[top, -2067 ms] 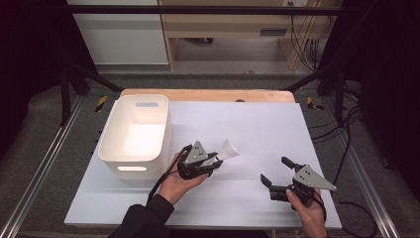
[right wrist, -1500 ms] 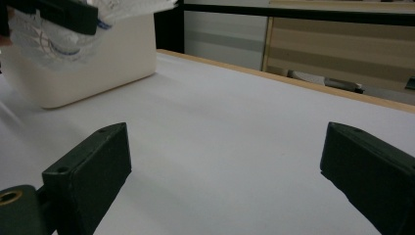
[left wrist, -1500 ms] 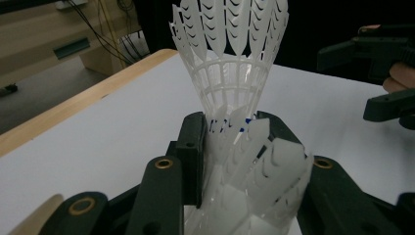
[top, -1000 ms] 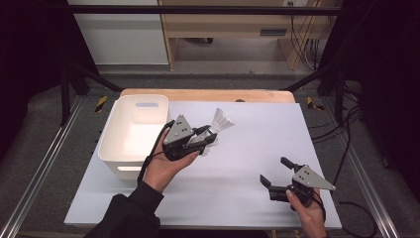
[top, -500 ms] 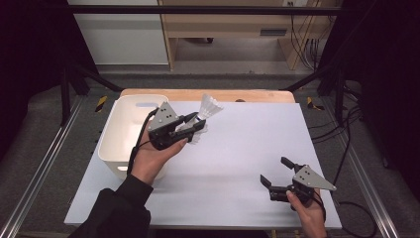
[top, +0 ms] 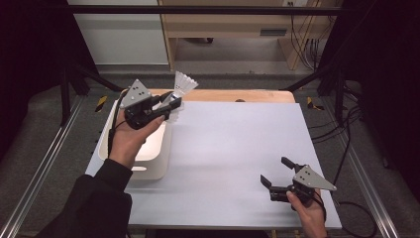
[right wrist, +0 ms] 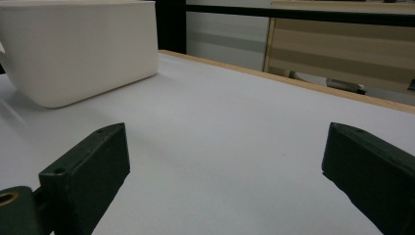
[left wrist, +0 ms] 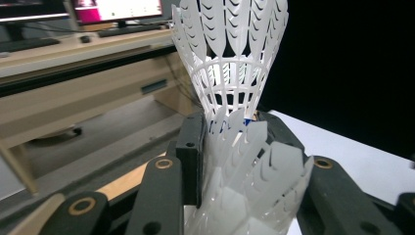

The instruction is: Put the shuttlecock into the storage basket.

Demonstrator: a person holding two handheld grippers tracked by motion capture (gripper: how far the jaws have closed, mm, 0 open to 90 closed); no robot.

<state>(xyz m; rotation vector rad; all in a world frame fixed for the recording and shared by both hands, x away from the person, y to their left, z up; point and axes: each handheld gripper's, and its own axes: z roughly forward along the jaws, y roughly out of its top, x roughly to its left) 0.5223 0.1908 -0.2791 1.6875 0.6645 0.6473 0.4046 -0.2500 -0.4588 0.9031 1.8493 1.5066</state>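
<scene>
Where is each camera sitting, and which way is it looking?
High view: above the person's side, looking forward and down at the table; both forearms and hand-held grippers show.
Left gripper view: rides the left hand-held gripper, looking along its jaws at the shuttlecocks they hold.
Right gripper view: rides the right hand-held gripper, low over the table, facing the white bin.
Shared: the high and right gripper views both show the bin.
</scene>
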